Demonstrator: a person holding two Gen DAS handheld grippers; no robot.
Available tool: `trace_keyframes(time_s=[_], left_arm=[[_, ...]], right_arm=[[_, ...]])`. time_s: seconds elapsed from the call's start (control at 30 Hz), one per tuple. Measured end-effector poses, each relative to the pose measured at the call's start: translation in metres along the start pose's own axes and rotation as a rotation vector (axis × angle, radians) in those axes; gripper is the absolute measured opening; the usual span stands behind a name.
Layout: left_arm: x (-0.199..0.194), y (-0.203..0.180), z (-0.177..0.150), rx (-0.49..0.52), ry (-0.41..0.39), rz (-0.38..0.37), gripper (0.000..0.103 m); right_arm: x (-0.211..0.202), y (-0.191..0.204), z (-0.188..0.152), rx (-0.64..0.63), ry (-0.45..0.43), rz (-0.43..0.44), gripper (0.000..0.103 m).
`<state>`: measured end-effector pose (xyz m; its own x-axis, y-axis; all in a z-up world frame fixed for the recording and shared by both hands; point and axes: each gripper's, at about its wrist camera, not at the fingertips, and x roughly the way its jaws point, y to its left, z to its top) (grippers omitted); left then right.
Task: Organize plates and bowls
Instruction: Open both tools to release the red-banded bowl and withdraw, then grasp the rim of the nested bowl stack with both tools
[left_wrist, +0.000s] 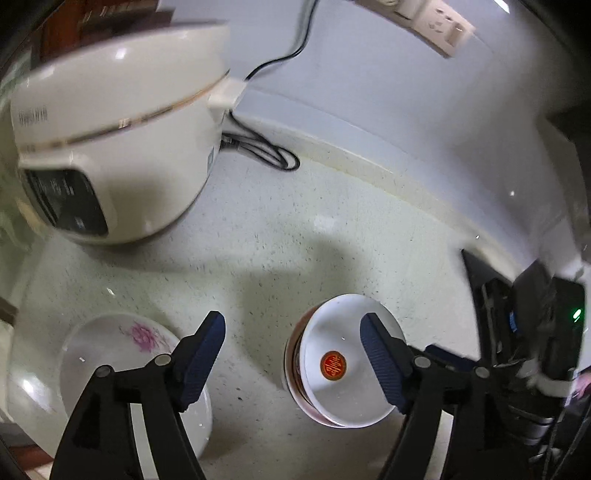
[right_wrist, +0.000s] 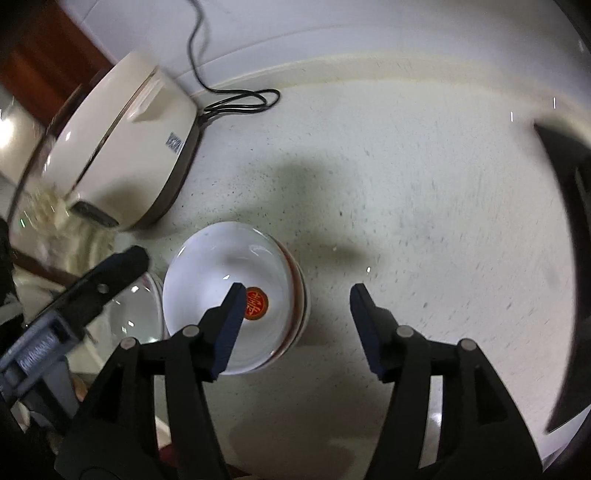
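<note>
A white bowl with a red-and-gold emblem (left_wrist: 341, 363) sits nested in another red-rimmed bowl on the speckled counter; it also shows in the right wrist view (right_wrist: 229, 280). A white plate with a pink flower (left_wrist: 122, 354) lies left of it, partly under my left finger; its edge shows in the right wrist view (right_wrist: 138, 314). My left gripper (left_wrist: 293, 360) is open and empty, above the counter between plate and bowls. My right gripper (right_wrist: 295, 325) is open and empty, its left finger over the bowl. The left gripper's body shows in the right wrist view (right_wrist: 74, 291).
A cream rice cooker (left_wrist: 118, 147) stands at the back left, its black cord (left_wrist: 266, 147) coiled by the wall; it also shows in the right wrist view (right_wrist: 122, 147). A power strip (left_wrist: 432, 26) hangs on the wall. A dark object (right_wrist: 569, 206) edges the right side.
</note>
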<state>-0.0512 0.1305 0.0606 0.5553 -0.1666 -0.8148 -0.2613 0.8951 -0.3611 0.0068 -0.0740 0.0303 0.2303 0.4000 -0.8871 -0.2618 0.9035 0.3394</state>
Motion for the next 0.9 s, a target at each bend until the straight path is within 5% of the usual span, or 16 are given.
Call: trace_keyframes(time_s=[0.2, 0.6, 0.8, 0.9], left_arm=[[0.048, 0.008, -0.004, -0.08, 0.175, -0.08, 0.076], [0.096, 0.008, -0.008, -0.073, 0.222, -0.023, 0.076], [0.099, 0.004, -0.009, -0.047, 0.209, -0.034, 0.058], [0.099, -0.002, -0.012, -0.029, 0.21, -0.044, 0.044]], right_arm=[[0.025, -0.01, -0.01, 0.07, 0.094, 0.095, 0.064], [0.062, -0.014, -0.011, 0.117, 0.163, 0.164, 0.064], [0.069, -0.016, -0.014, 0.129, 0.19, 0.205, 0.064], [0.068, -0.018, -0.016, 0.136, 0.192, 0.222, 0.051]])
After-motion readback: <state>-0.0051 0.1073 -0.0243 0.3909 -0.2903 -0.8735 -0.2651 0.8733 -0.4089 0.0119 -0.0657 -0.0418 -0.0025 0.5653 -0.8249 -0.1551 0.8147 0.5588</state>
